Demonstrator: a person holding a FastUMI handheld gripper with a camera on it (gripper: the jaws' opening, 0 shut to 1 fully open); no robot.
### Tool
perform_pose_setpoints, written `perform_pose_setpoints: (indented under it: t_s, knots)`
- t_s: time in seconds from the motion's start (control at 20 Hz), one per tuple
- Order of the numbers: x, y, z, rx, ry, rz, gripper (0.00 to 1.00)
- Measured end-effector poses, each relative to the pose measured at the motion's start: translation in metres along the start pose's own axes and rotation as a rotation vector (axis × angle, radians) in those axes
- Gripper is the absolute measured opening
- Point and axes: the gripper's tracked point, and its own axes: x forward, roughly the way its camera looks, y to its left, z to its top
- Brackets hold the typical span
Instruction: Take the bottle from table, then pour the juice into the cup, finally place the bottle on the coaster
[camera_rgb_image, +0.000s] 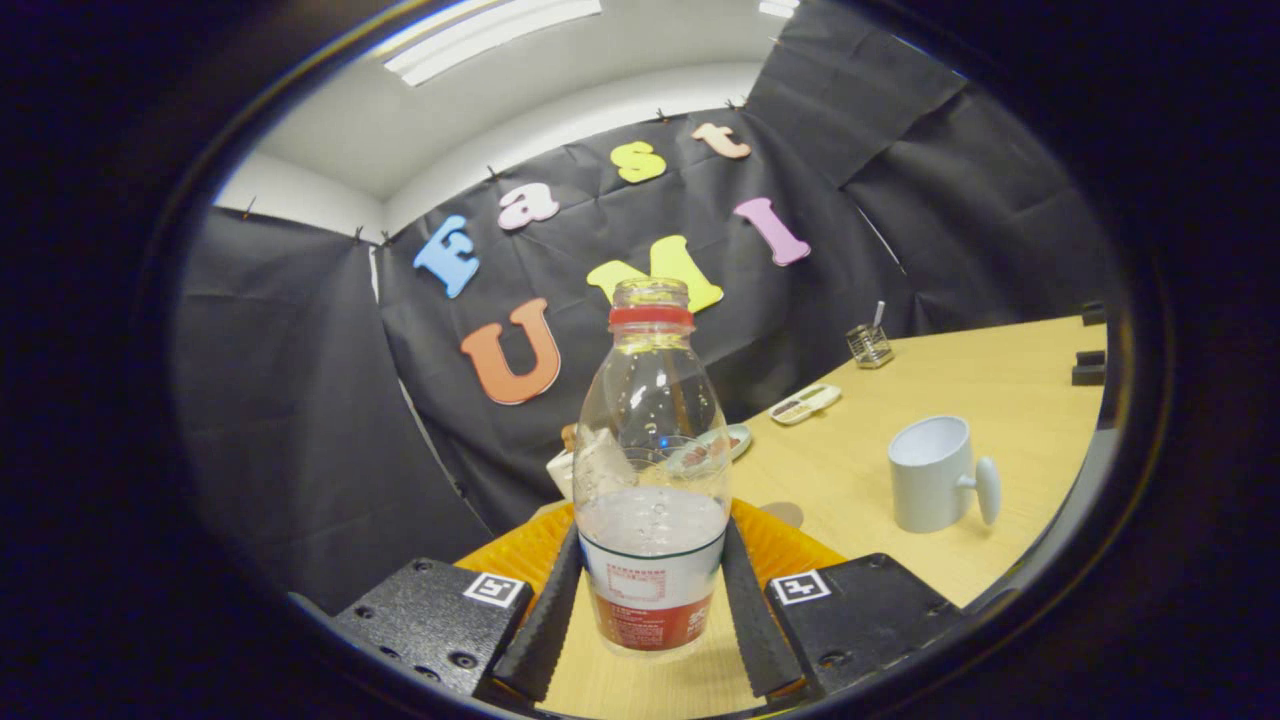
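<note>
Tongs (651, 610) gripped the bottle (652, 480), both fingers (545, 620) pressed against its labelled lower half, upright above the table (900, 440). Cup (932, 487) stood well apart, beyond the right finger.

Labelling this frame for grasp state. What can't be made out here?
- Bottle base: whether it rests on the table or is lifted, unclear in the gripper view.
- Orange ribbed thing beyond the fingers: mostly hidden by the bottle and gripper.
- Cup contents: interior not visible from this angle.
- Small items by the booth wall: too small to identify.
</note>
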Motion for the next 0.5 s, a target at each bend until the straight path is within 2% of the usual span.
perform_pose_setpoints:
  t_s: [0.2, 0.5]
  knots:
    - [0.002, -0.007, 0.018, 0.163, -0.001, 0.015, 0.75]
    - [0.009, -0.019, 0.028, 0.266, 0.002, 0.012, 0.75]
